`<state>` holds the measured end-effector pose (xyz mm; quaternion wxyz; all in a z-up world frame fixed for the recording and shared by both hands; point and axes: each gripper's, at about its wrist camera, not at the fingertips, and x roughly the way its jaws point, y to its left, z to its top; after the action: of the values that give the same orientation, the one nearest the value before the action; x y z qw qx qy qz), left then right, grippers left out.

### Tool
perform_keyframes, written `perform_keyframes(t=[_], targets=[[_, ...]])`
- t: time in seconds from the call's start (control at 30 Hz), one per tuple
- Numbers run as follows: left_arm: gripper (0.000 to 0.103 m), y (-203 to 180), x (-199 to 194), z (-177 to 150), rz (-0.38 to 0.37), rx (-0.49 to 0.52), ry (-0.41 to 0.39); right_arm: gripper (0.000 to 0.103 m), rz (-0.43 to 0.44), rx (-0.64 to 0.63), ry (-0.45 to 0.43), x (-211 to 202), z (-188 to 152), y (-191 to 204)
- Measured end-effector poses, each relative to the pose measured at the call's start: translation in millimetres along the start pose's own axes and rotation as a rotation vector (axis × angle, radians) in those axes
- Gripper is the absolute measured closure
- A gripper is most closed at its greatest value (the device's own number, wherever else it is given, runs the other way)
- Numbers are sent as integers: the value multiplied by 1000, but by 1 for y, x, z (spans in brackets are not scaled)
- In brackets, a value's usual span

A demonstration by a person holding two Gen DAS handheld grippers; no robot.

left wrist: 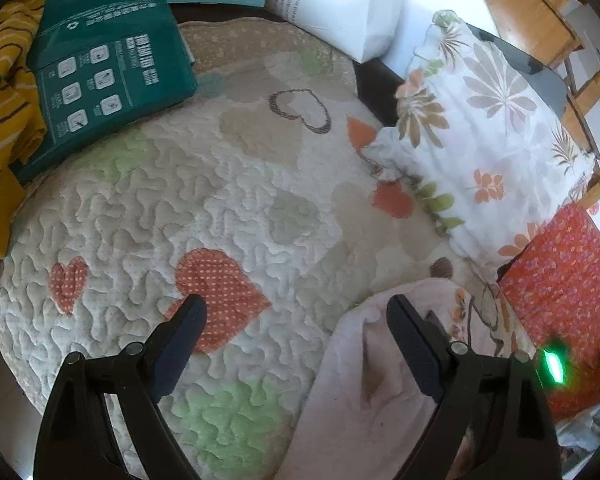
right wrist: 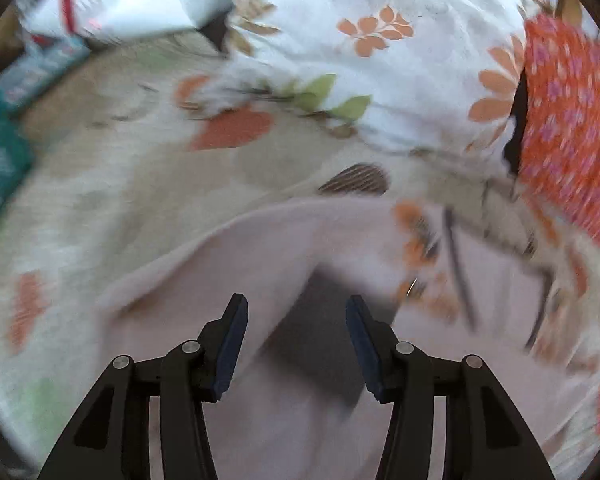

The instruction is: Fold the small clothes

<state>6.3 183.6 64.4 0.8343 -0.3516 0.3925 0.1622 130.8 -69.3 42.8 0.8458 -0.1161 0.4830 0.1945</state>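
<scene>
A cream quilt (left wrist: pixel 228 208) is patterned with orange dotted, beige and pale green hearts. At lower right a pale pink garment (left wrist: pixel 364 380) is seen. A white pillow (left wrist: pixel 496 128) is printed with orange and tan flowers. A teal package (left wrist: pixel 104 64) and mustard striped cloth (left wrist: pixel 4 92) occupy the upper left; red floral fabric (left wrist: pixel 564 292) is seen at right.

The left hand-held gripper (left wrist: pixel 296 312) hangs over a quilt (left wrist: pixel 236 200) spread on the bed. A small garment (left wrist: pixel 364 380) lies on the quilt under its right finger. Ahead and to the right a pillow (left wrist: pixel 488 128) rests on the quilt's edge, with a patterned cloth (left wrist: pixel 564 280) beside it, nearer. Ahead to the left lies a package (left wrist: pixel 100 64), a knitted cloth (left wrist: pixel 4 92) further left. The right hand-held gripper (right wrist: pixel 296 312) hangs above the garment (right wrist: pixel 268 264), the pillow (right wrist: pixel 380 60) ahead.
</scene>
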Motion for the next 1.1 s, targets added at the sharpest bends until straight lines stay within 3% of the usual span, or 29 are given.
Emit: perform_keyframes(t=[0.1, 0.23, 0.3, 0.4, 0.67, 0.9, 0.93, 1.0, 1.1], targets=[[12, 4, 2, 0, 4, -16, 14, 47, 198, 7, 52, -30, -50, 10], [12, 4, 2, -5, 8, -17, 22, 47, 346, -37, 148, -42, -116, 33], [12, 2, 3, -7, 9, -9, 24, 48, 356, -73, 172, -43, -143, 47], [12, 2, 4, -10, 10, 1, 35, 48, 316, -129, 138, -50, -168, 65], [12, 13, 4, -10, 1, -30, 49, 48, 305, -144, 111, -60, -177, 81], [12, 16, 3, -11, -6, -38, 58, 49, 344, -96, 140, -68, -211, 85], [12, 16, 3, -12, -7, -41, 64, 51, 334, -115, 133, -70, -215, 90], [12, 17, 4, -14, -10, -45, 70, 75, 284, -154, 105, -73, -217, 100], [12, 19, 4, -15, -4, -53, 72, 91, 293, -111, 99, -72, -206, 100]])
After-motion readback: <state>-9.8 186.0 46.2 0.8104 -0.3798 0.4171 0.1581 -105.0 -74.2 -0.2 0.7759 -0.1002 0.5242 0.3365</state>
